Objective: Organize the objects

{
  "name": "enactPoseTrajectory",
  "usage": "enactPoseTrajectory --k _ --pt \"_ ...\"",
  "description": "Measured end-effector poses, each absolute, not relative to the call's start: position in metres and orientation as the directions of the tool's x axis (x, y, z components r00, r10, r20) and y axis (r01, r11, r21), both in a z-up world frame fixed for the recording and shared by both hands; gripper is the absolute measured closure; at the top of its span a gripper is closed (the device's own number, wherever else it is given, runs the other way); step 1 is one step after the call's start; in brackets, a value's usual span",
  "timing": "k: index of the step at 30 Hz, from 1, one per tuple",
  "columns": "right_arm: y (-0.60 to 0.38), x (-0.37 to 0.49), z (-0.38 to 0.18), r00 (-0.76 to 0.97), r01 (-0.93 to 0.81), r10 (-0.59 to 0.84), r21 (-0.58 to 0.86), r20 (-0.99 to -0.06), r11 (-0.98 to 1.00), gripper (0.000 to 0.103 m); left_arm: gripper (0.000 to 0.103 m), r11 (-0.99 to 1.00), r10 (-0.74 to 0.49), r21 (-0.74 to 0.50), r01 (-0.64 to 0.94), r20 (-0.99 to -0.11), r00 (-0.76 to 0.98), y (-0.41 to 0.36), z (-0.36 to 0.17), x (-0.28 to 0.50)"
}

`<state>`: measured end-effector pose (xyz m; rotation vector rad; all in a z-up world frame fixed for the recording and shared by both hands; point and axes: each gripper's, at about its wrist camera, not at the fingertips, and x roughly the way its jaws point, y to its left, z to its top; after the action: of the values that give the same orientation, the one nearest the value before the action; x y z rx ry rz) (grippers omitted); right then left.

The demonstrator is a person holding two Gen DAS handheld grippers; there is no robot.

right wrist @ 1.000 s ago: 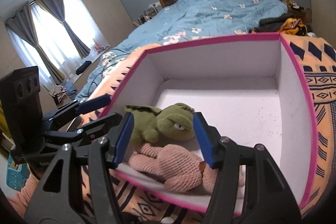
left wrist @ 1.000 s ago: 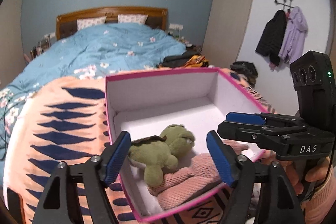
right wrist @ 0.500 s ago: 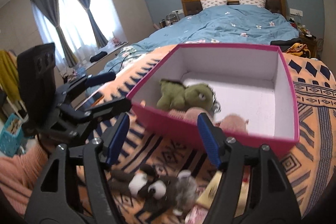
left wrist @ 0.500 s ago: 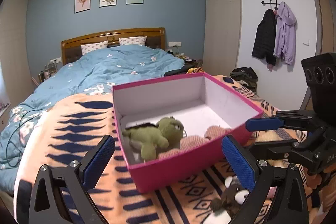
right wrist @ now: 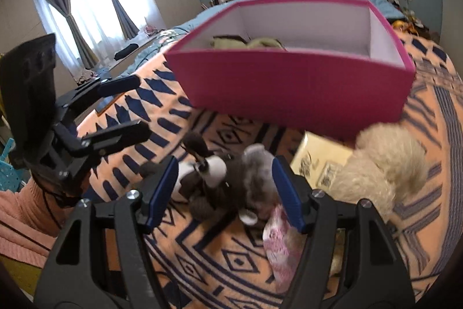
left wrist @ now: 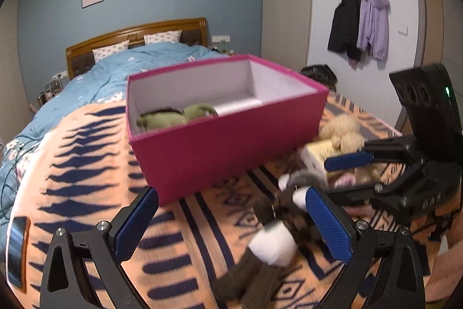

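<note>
Left wrist view, from left to right: a phone (left wrist: 17,251) lies at the blanket's (left wrist: 86,193) left edge, close enough to be knocked off the bed by a careless sweep. The left tongs (left wrist: 231,225) stand released at their widest, nothing between the pads, and both pairs have just been opening. Beyond them sits the pink box (left wrist: 225,141) with a green plush toy (left wrist: 176,118) already inside. A brown and white plush dog (left wrist: 277,236) lies on the blanket just inside the right-hand pad, so a closing grip from here would likely catch only a limb and let it slip.

Right wrist view: the right tongs (right wrist: 225,193) are also released, straddling the same dog (right wrist: 214,178) without pressing it. If both tongs close on it, they could tug against each other. Just right lie a pink patterned item (right wrist: 279,248), a cream box (right wrist: 321,164) and a fluffy cream toy (right wrist: 385,170), crowded enough that a grasp may drag a neighbour along. The picture is blurred, so contact is hard to judge
</note>
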<state>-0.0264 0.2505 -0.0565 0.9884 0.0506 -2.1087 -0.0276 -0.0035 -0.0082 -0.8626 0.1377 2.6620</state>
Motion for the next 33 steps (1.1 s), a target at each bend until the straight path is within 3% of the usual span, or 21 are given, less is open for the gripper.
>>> enactPoseTrajectory --k 18,33 --pt "0.239 -0.025 -0.072 -0.403 0.641 -0.580 0.233 -0.708 -0.731 0.034 0.000 -0.930 0.306 -0.061 -0.362 -0.676 -0.670 -0.002 -0.047 -0.015" --pt "0.236 -0.025 -0.079 -0.331 0.629 -0.621 0.325 -0.710 -0.707 0.034 0.000 -0.951 0.240 -0.042 -0.307 -0.727 -0.643 -0.013 -0.062 -0.022"
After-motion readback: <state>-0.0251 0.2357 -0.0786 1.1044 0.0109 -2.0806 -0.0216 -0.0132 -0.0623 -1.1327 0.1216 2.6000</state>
